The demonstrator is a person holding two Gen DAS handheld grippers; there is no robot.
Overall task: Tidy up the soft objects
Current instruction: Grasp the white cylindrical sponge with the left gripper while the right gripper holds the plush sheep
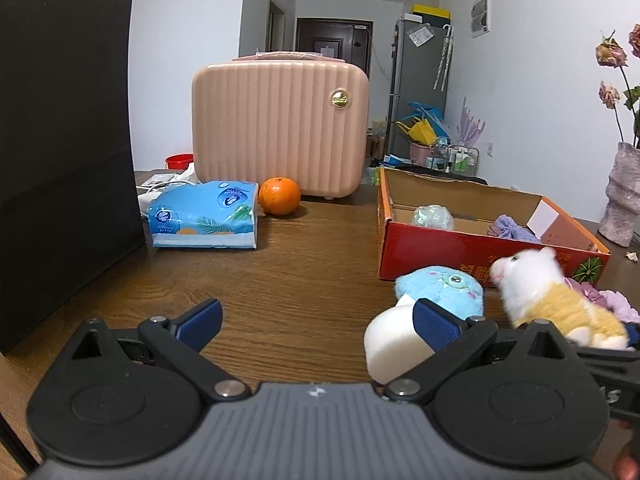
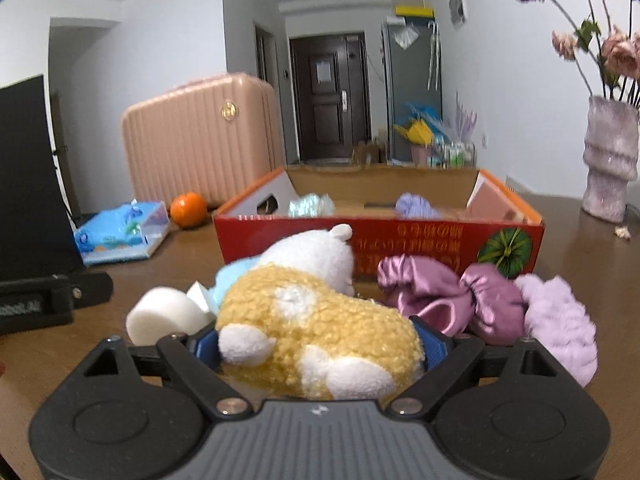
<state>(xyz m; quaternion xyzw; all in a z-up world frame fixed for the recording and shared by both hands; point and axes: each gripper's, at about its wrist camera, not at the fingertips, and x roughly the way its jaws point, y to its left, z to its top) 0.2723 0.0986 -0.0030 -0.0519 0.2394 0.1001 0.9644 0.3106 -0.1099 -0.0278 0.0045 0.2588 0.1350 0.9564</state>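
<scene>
My right gripper [image 2: 320, 346] is shut on a yellow-and-white plush animal [image 2: 316, 320], held just in front of the red cardboard box [image 2: 384, 236]; the plush also shows in the left wrist view [image 1: 548, 296]. My left gripper [image 1: 320, 320] is open and empty over the table, its right finger beside a white foam block [image 1: 394, 342] and a blue plush [image 1: 444, 288]. The box [image 1: 440, 248] holds a clear ball [image 1: 434, 216] and a lilac cloth item [image 1: 512, 230]. A pink satin scrunchie [image 2: 448, 300] and a lilac fuzzy scrunchie [image 2: 560, 320] lie right of the plush.
A black paper bag [image 1: 64, 152] stands at the left. A tissue pack [image 1: 204, 216], an orange [image 1: 279, 196] and a pink case [image 1: 280, 124] sit at the back. A vase with dried flowers [image 2: 608, 156] stands at the right.
</scene>
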